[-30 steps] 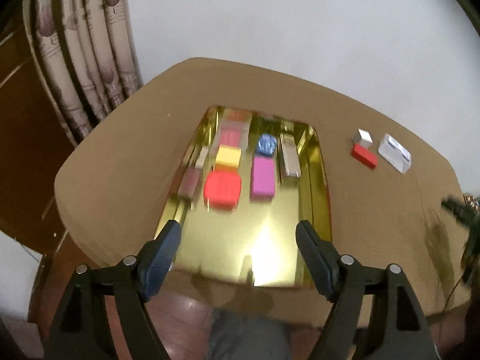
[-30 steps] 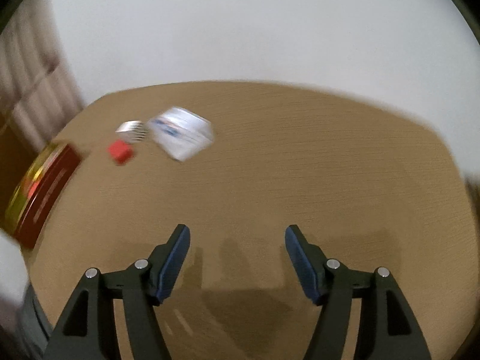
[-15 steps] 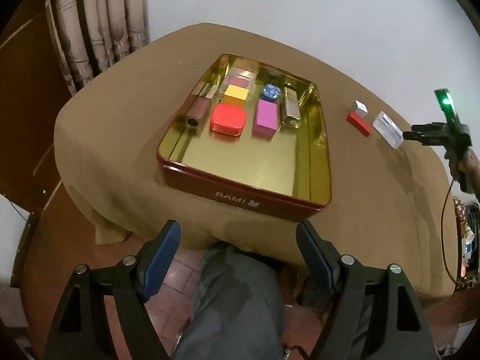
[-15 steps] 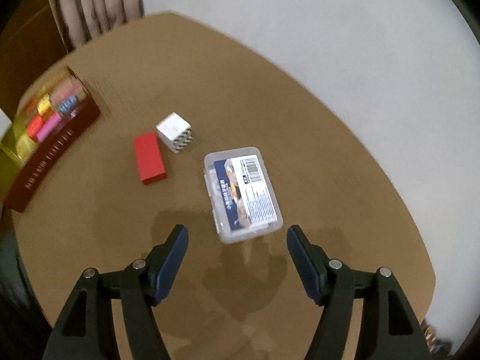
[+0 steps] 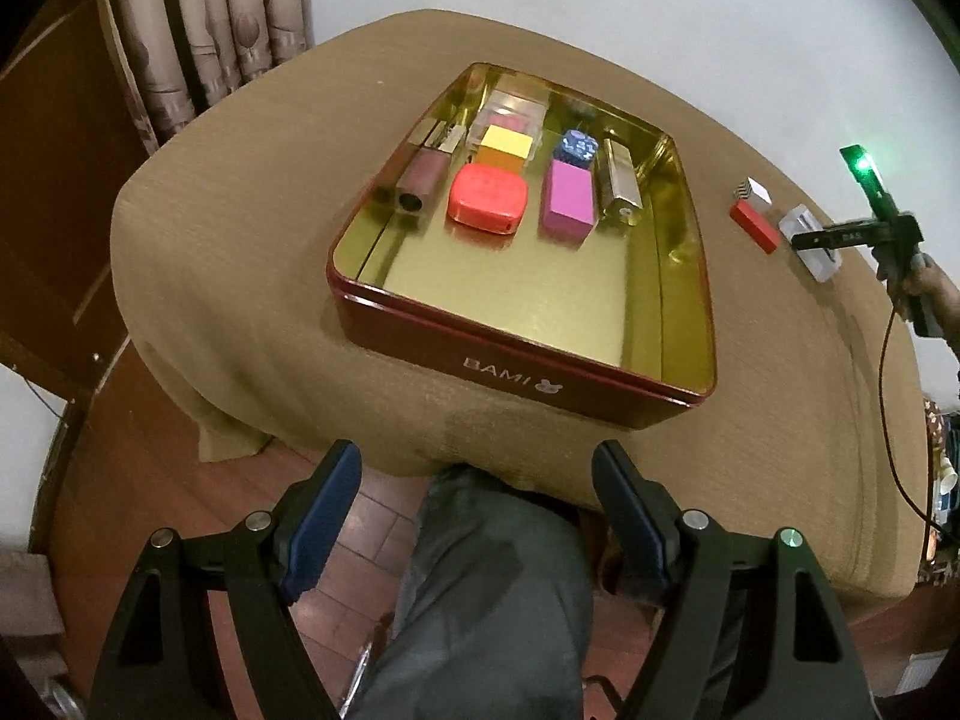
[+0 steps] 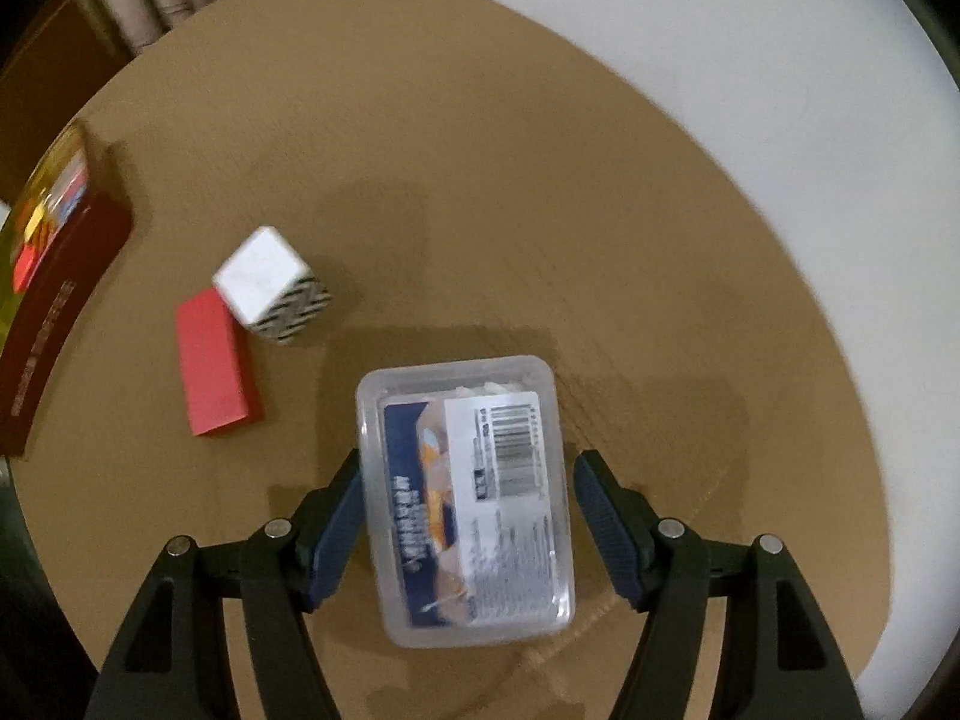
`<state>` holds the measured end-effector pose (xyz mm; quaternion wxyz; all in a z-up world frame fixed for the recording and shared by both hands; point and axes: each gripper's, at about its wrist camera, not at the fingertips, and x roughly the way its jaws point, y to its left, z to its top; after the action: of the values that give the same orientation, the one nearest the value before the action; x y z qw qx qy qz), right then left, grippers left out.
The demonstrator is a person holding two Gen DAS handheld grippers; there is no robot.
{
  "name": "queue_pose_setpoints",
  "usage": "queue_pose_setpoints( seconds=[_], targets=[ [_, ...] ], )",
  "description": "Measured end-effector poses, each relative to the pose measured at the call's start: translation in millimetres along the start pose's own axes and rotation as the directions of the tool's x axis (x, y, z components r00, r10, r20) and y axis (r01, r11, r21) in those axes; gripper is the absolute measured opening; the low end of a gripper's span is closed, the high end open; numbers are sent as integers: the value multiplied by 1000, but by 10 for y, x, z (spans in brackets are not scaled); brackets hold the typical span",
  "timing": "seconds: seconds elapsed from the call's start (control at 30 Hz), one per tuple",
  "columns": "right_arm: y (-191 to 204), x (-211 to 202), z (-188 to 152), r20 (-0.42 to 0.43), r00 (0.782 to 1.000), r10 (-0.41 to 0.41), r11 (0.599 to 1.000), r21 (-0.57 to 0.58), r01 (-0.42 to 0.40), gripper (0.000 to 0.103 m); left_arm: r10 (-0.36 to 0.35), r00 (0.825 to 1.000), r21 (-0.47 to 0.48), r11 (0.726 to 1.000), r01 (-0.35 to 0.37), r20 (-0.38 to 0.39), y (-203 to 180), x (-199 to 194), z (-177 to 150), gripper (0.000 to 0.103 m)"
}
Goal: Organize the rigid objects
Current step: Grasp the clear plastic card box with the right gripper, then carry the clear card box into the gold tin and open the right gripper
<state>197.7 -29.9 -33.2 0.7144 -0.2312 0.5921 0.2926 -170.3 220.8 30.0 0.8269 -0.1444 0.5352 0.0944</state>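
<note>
A red tin (image 5: pixel 516 369) with a gold inside sits on the brown table and holds several small blocks: a red rounded case (image 5: pixel 487 198), a pink block (image 5: pixel 567 204), a yellow block (image 5: pixel 507 144). My left gripper (image 5: pixel 477 498) is open and empty, held back off the table's near edge. My right gripper (image 6: pixel 468 510) is open, its fingers (image 6: pixel 339 516) on either side of a clear plastic box (image 6: pixel 468 498) with a printed label. A red block (image 6: pixel 213 360) and a white cube with a zigzag side (image 6: pixel 270 279) lie to the box's left.
The tin's end (image 6: pixel 54 300) shows at the left of the right wrist view. A curtain (image 5: pixel 198 30) hangs behind the table's far left. The person's leg (image 5: pixel 486 600) is below the left gripper. A cable (image 5: pixel 888 420) trails at the right.
My right gripper has come down over the clear box, which now lies between its fingers. My left gripper has pulled back from over the tin to off the table's edge.
</note>
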Motion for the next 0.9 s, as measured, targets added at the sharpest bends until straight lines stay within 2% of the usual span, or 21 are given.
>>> queue_pose_setpoints(
  seconds=[0.03, 0.13, 0.23, 0.33, 0.37, 0.43, 0.57, 0.6, 0.67, 0.73, 0.8, 0.83, 0.9],
  targets=[
    [-36, 22, -24, 2, 1000, 24, 999, 36, -24, 65, 1, 1000, 1, 1000, -1, 6, 0, -15, 5, 75],
    [-8, -54, -172, 58, 998, -1, 997, 74, -3, 64, 7, 999, 5, 1000, -7, 32, 10, -64, 10, 75],
    [68, -321, -370, 144, 990, 0, 988, 155, -23, 64, -1, 999, -1, 1000, 1, 55, 41, -118, -11, 75],
    [377, -800, -522, 254, 962, 99, 970, 192, -150, 64, -8, 998, -12, 1000, 8, 57, 75, -133, -46, 75],
    [596, -997, -540, 298, 940, 164, 961, 166, -221, 64, -13, 998, -16, 1000, 14, 56, 90, -137, -65, 75],
    [1076, -1273, -489, 328, 911, 249, 948, 110, -299, 64, -26, 998, -22, 999, 27, 53, 126, -152, -108, 75],
    [1915, -1409, -181, 291, 883, 368, 923, 0, -385, 64, -28, 998, -29, 999, 30, 59, 244, -224, -195, 75],
    [2167, -1357, -92, 264, 882, 390, 917, -30, -397, 64, -28, 998, -31, 999, 30, 64, 284, -252, -218, 75],
    [2667, -1216, -42, 224, 904, 363, 931, -127, -342, 64, -25, 997, -36, 999, 27, 74, 348, -289, -253, 76],
    [2989, -991, 164, 158, 919, 362, 923, -196, -330, 64, -26, 997, -40, 999, 29, 77, 413, -311, -285, 77],
    [3123, -864, 162, 110, 925, 364, 908, -262, -326, 64, -32, 997, -42, 999, 35, 75, 477, -316, -310, 77],
    [3265, -770, 231, 89, 943, 319, 904, -328, -275, 64, -36, 997, -48, 998, 40, 75, 516, -317, -325, 77],
    [3333, -711, 267, 60, 957, 285, 894, -377, -243, 64, -49, 996, -54, 997, 53, 79, 575, -328, -342, 77]
  ],
)
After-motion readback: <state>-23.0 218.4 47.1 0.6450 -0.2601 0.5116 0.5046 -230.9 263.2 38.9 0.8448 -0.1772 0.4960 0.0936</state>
